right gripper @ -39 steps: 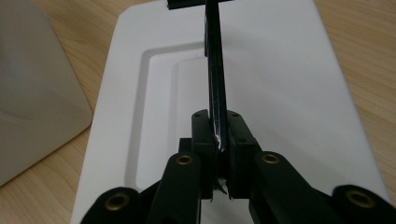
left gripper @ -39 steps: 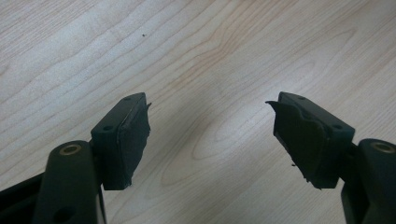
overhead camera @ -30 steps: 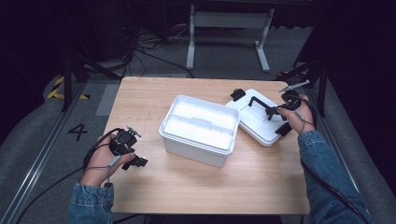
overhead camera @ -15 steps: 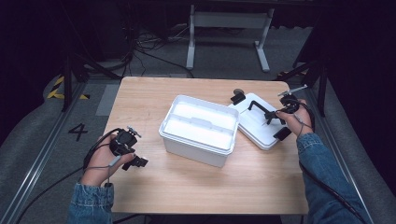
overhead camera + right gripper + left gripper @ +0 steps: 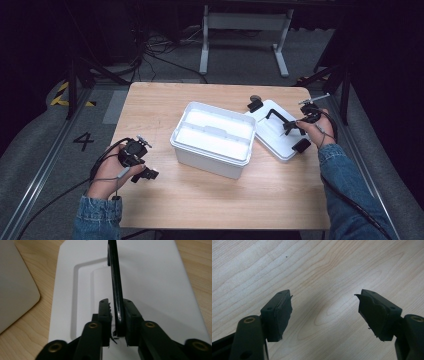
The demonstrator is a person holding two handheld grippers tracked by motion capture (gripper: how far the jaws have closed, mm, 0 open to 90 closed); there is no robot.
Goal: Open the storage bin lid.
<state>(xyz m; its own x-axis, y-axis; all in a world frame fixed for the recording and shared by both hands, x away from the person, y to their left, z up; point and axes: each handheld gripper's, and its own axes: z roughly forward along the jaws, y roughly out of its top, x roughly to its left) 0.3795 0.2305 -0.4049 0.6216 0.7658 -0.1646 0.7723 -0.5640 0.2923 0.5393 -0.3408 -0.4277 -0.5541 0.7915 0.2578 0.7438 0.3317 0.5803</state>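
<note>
— While the wooden table (image 5: 210,200) spans the middle of the high view, what sits on it?
— A white tub (image 5: 214,137) at centre, its white lid (image 5: 277,135) lying flat just right of it.
— And the grippers?
— The right gripper (image 5: 116,312), at centre right, has just been opening; the lid's black handle (image 5: 115,277) stands between its narrowly parted jaws. The left gripper (image 5: 324,312), lower left, gapes wide over bare wood.

Wooden table (image 5: 200,210). On the floor past its far edge: cables (image 5: 159,50) and a grey stand (image 5: 245,21). Left of it: a painted 4 (image 5: 83,141) and striped tape (image 5: 61,94).
</note>
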